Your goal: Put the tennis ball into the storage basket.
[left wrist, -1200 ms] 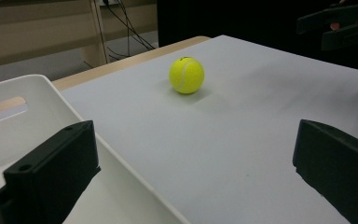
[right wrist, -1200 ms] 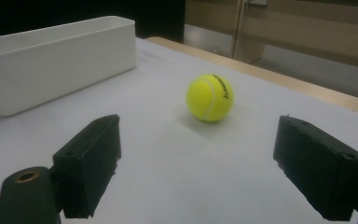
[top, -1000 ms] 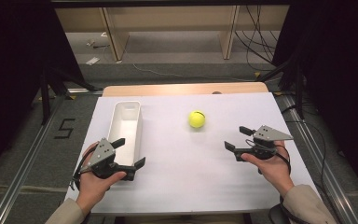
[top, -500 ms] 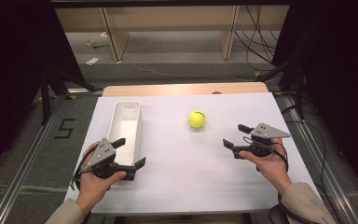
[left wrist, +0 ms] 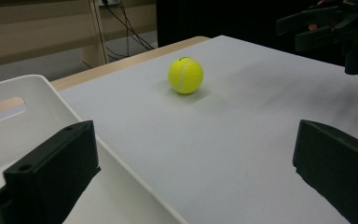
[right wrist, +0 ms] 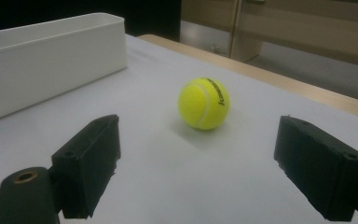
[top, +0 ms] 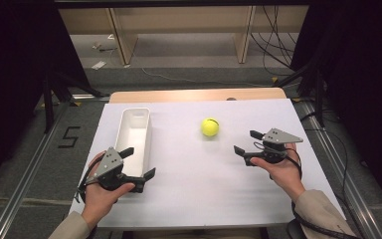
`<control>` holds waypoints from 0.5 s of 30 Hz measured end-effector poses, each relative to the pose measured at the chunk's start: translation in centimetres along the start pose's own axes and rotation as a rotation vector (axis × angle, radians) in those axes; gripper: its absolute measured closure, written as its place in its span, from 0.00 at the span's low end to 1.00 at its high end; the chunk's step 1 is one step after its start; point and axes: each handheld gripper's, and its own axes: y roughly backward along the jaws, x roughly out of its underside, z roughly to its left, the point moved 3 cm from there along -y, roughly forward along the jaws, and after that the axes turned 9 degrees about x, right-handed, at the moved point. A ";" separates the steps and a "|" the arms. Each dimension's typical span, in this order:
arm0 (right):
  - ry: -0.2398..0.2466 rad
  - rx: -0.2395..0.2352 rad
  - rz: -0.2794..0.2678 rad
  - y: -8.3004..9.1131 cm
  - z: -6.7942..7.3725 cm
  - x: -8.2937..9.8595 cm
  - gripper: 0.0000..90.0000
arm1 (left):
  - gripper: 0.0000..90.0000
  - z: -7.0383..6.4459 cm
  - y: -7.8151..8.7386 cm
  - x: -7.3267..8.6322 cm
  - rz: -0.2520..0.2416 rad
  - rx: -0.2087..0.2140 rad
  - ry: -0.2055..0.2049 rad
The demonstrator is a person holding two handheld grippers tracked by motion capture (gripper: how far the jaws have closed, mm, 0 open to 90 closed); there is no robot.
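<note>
Right gripper (top: 246, 142) shifted slightly left toward ball (top: 210, 127) at frame centre, jaws apart, left gripper (top: 138, 162) unmoved lower left, jaws apart over tray (top: 134, 133)

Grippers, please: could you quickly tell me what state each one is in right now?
Left gripper: open, holding nothing, beside the white bin.
Right gripper: open, holding nothing, facing the tennis ball.

A light wooden table (top: 179, 94) carried a large white sheet (top: 204, 184) that covered nearly all its top, leaving a bare wooden strip at the far edge. On the sheet stood a long white plastic bin (top: 135, 130) toward the left, and a yellow-green tennis ball (top: 210, 127) lay right of centre, well apart from the bin.
</note>
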 end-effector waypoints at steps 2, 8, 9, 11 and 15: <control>0.000 -0.002 0.004 -0.3 0.0 0.0 0.17 | 0.00 0.0 0.0 0.0 0.000 0.000 0.001; 0.001 -0.004 0.014 -0.9 0.1 -0.1 0.17 | 0.00 0.0 0.0 0.0 -0.001 0.001 -0.002; 0.002 0.001 0.015 -1.2 0.1 -0.2 0.17 | 0.00 0.0 0.0 0.0 -0.001 0.000 -0.002; 0.001 0.001 0.013 -1.4 0.1 -0.3 0.17 | 0.00 0.0 0.0 0.0 -0.001 -0.001 0.000; -0.007 0.001 0.016 -2.0 0.0 -0.4 0.17 | 0.00 0.0 0.0 0.0 0.001 0.000 0.001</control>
